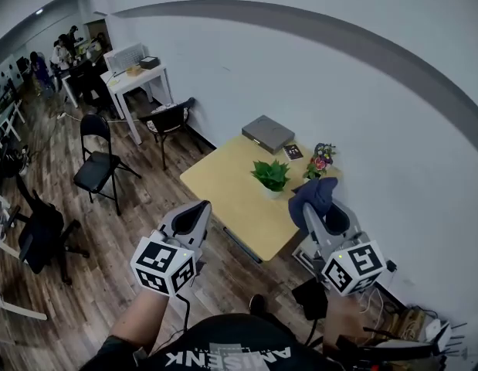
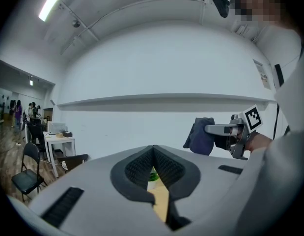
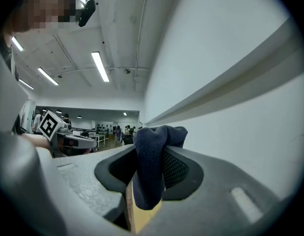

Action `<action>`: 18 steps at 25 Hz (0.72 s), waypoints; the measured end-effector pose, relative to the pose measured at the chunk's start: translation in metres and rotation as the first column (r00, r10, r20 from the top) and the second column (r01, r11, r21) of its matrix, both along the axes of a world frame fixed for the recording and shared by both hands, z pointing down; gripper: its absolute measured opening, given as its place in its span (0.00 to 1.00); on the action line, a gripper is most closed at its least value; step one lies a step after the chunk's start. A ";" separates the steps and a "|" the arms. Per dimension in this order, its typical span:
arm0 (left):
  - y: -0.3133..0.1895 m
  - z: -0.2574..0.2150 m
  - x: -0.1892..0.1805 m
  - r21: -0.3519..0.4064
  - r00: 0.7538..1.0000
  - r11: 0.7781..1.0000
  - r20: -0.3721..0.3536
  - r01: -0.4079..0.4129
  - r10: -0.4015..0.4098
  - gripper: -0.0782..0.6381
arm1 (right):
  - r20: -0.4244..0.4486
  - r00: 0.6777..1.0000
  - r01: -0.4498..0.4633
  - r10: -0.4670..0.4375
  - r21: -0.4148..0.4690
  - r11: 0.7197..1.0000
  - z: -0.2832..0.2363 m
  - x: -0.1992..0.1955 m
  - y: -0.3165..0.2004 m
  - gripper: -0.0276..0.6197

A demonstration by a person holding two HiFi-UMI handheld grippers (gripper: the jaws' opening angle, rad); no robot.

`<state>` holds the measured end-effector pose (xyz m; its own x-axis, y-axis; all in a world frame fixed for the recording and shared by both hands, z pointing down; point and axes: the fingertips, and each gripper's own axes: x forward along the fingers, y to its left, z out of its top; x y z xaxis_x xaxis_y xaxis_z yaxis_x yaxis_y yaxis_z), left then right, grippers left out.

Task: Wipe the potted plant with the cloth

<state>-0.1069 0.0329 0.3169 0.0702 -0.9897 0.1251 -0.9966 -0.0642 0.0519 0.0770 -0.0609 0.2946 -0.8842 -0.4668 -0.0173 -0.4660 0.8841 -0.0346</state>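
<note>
A small green potted plant (image 1: 270,178) in a white pot stands on the pale wooden table (image 1: 223,185), near its right side. My right gripper (image 1: 319,205) is shut on a dark blue cloth (image 1: 314,195), which bunches over its tips just right of the plant; the cloth (image 3: 150,168) hangs between the jaws in the right gripper view. My left gripper (image 1: 200,212) is shut and holds nothing, in front of the table's near edge. Through the closed left jaws a sliver of the plant (image 2: 152,172) shows.
A grey box (image 1: 267,133), a small dark book (image 1: 293,151) and a flower bunch (image 1: 320,161) sit at the table's far end by the wall. Black chairs (image 1: 100,163) and a white desk (image 1: 135,78) stand to the left. Cables and a bag lie on the floor at right.
</note>
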 end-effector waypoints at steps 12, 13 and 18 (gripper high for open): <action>-0.104 0.018 0.014 -0.040 0.999 0.999 0.036 -0.024 0.025 0.11 | -0.004 1.000 -0.002 0.002 -0.046 0.999 0.019 0.017 -0.099 0.25; -0.110 0.018 0.016 -0.037 0.999 0.999 0.034 -0.027 0.029 0.11 | -0.004 1.000 0.002 -0.002 -0.047 0.999 0.020 0.018 -0.106 0.25; -0.136 0.014 0.017 -0.017 0.999 0.999 0.031 -0.036 0.036 0.11 | -0.006 0.999 0.032 -0.032 -0.047 0.998 0.022 0.016 -0.124 0.25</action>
